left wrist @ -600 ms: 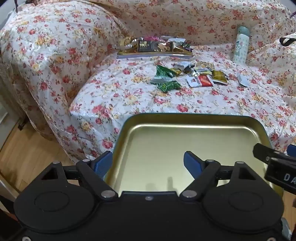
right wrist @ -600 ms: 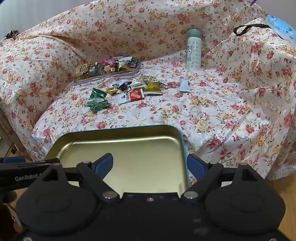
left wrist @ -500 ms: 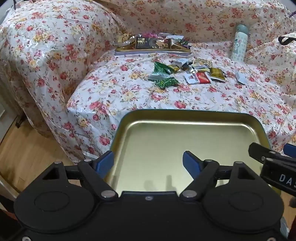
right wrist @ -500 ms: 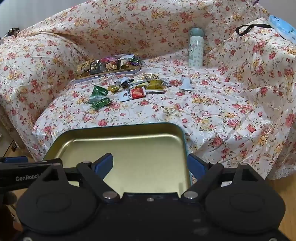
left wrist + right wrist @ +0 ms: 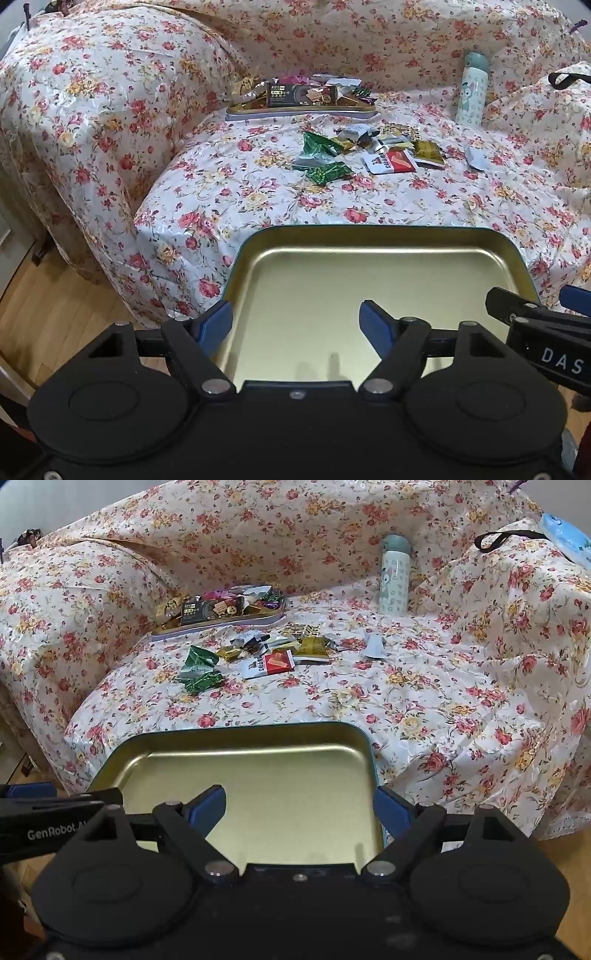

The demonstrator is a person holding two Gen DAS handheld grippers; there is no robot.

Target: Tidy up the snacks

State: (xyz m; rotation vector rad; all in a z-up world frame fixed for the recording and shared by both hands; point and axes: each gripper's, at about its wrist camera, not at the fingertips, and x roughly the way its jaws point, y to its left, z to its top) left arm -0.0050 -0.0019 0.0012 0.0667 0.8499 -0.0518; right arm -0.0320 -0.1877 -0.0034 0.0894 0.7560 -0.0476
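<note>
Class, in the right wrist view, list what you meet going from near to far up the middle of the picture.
Right claw → empty gold tray → red-and-white snack packet → full snack tray

A sofa draped in a floral cover (image 5: pixel 424 686) carries an upright pale thermos bottle with a teal cap (image 5: pixel 394 576) near the backrest, a black strap (image 5: pixel 508 537) and a light blue packet (image 5: pixel 565 535) lie on its armrest, and wooden floor (image 5: pixel 48 314) shows beside it.
</note>
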